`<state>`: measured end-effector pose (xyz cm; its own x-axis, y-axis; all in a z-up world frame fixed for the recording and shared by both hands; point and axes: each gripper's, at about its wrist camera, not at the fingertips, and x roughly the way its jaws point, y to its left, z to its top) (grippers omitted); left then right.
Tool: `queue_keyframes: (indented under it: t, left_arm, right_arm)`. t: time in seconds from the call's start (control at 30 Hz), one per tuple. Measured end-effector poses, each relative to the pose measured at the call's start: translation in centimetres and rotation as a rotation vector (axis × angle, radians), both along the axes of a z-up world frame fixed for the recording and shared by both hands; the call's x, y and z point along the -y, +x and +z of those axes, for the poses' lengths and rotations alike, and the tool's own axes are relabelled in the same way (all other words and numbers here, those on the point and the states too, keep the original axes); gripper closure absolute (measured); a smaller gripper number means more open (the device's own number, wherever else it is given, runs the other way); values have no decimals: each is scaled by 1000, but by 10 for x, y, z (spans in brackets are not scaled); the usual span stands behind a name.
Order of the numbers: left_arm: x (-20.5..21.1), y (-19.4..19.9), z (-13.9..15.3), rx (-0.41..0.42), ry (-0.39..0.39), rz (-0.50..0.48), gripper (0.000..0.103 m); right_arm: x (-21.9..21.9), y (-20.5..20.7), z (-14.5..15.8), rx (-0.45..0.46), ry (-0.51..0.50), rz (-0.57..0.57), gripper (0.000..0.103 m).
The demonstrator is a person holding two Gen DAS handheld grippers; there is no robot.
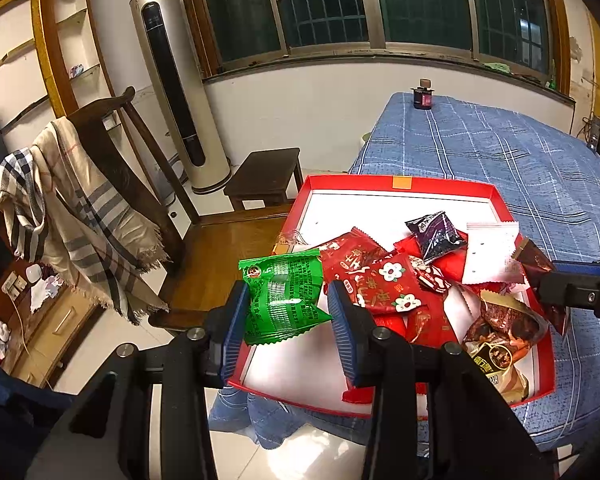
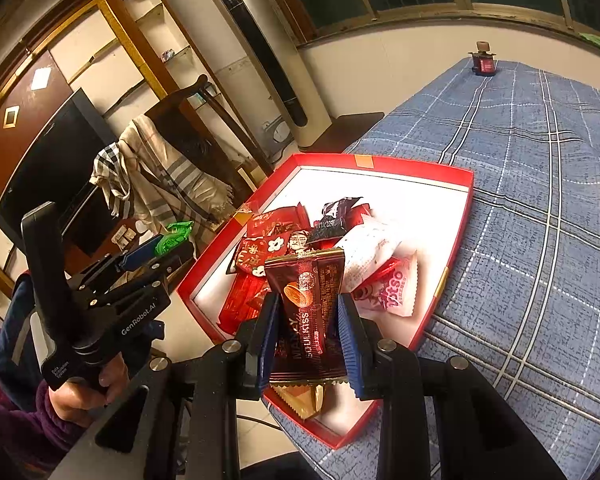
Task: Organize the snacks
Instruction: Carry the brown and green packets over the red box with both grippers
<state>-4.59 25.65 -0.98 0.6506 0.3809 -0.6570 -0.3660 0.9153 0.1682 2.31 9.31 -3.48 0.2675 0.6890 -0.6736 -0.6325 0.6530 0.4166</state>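
Observation:
A red box with a white floor (image 1: 400, 200) (image 2: 416, 192) lies on the blue plaid table and holds several snack packets. My left gripper (image 1: 290, 312) is shut on a green snack packet (image 1: 284, 296) and holds it above the box's left edge; the packet also shows in the right wrist view (image 2: 174, 236). My right gripper (image 2: 306, 336) is shut on a dark brown chocolate packet (image 2: 310, 300) above the box's near end. Red packets (image 1: 364, 268), a black packet (image 1: 436, 236) and a white packet (image 1: 492, 252) lie in the box.
The blue plaid tablecloth (image 1: 500, 152) stretches to the right and back. A small dark jar (image 1: 422, 96) stands at the table's far end. A wooden chair with draped scarves (image 1: 80, 208) and a low stool (image 1: 268, 176) stand to the left, off the table.

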Motion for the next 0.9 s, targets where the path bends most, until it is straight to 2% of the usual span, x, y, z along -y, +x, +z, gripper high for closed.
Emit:
queue_keyframes:
  t: [0.27, 0.9]
  left_arm:
    - [1, 13, -1, -9, 6, -10, 65]
    - [17, 33, 3, -6, 42, -38, 65]
  right_arm:
    - [-10, 9, -1, -11, -2, 0, 73]
    - [-10, 26, 4, 33, -14, -30, 73]
